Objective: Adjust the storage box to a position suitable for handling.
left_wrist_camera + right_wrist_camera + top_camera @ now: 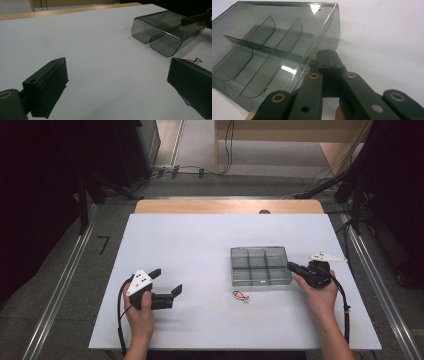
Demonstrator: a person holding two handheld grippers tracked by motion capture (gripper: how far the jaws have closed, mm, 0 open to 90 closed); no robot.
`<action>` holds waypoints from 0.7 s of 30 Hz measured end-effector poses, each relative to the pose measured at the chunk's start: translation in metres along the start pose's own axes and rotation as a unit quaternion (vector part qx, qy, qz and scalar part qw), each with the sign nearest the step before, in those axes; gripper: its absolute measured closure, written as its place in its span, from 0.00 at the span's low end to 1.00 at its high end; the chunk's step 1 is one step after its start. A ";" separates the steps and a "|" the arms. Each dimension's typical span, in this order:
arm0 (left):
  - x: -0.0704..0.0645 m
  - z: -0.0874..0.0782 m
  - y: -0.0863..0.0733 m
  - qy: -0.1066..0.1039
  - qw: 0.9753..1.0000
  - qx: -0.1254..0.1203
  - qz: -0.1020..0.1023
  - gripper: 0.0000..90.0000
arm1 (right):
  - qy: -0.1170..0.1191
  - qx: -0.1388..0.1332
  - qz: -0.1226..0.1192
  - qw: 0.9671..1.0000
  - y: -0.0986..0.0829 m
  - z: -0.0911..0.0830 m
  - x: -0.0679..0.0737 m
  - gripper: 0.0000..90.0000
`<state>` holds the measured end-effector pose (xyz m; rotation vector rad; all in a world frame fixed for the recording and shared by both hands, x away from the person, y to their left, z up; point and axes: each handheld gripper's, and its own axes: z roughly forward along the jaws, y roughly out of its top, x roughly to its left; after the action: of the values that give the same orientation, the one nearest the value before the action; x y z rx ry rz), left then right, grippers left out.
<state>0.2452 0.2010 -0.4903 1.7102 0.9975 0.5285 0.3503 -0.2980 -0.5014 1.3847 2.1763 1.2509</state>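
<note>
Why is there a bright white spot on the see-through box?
In the right gripper view, room light glares off the clear box, with white patches at its top edge and on its floor. In the high view the box only looks evenly grey. In the left gripper view the near tool looks soft and slightly blurred.

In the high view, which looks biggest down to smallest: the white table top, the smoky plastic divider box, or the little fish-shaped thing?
1. White table top, by far the largest.
2. Smoky divider box, with six compartments.
3. Fish-shaped thing, lying just in front of the box, clearly the smallest.
</note>
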 end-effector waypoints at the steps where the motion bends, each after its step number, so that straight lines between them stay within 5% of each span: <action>1: -0.002 0.003 0.003 -0.004 1.000 0.001 0.001 0.03 | 0.001 -0.001 0.000 1.000 0.000 0.000 0.000 0.97; 15: -0.008 0.042 0.019 -0.013 1.000 0.021 -0.008 0.11 | 0.017 0.002 -0.012 1.000 0.001 0.008 0.015 0.97; 21: -0.013 0.062 0.019 -0.018 0.999 0.038 -0.029 0.13 | 0.025 0.003 -0.022 0.999 0.003 0.014 0.024 0.97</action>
<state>0.2909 0.1534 -0.4933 1.7465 1.0497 0.4254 0.3491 -0.2701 -0.5025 1.3149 2.2327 1.2771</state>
